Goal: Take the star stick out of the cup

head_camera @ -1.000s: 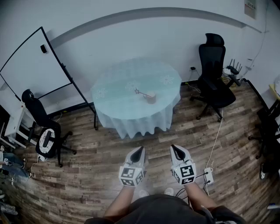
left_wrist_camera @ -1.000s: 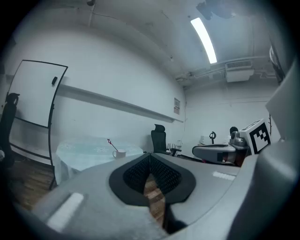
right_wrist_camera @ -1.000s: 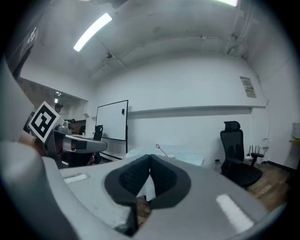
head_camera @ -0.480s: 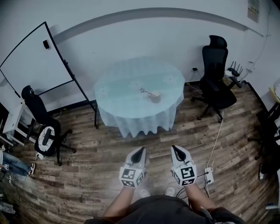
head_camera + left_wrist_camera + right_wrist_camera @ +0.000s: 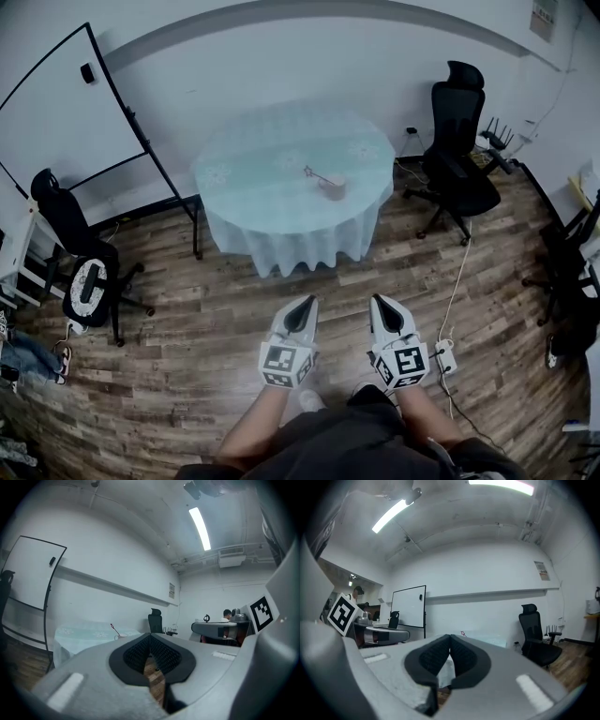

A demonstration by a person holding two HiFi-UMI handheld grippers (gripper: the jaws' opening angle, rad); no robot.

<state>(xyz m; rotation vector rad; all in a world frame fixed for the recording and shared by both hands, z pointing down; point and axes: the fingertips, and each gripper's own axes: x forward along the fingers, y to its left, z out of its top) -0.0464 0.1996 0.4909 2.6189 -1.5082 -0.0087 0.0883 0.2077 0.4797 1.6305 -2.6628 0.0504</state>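
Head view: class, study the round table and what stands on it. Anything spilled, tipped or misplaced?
Nothing stands out. The cup appears upright on the table, with the star stick leaning out of it to the left. The left gripper and right gripper, both shut and empty, are over the floor.

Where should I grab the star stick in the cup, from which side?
Probably the bare shaft of the star stick, between star and cup rim. It leans left in the head view, so come from above, jaws across it, pulling along the lean.
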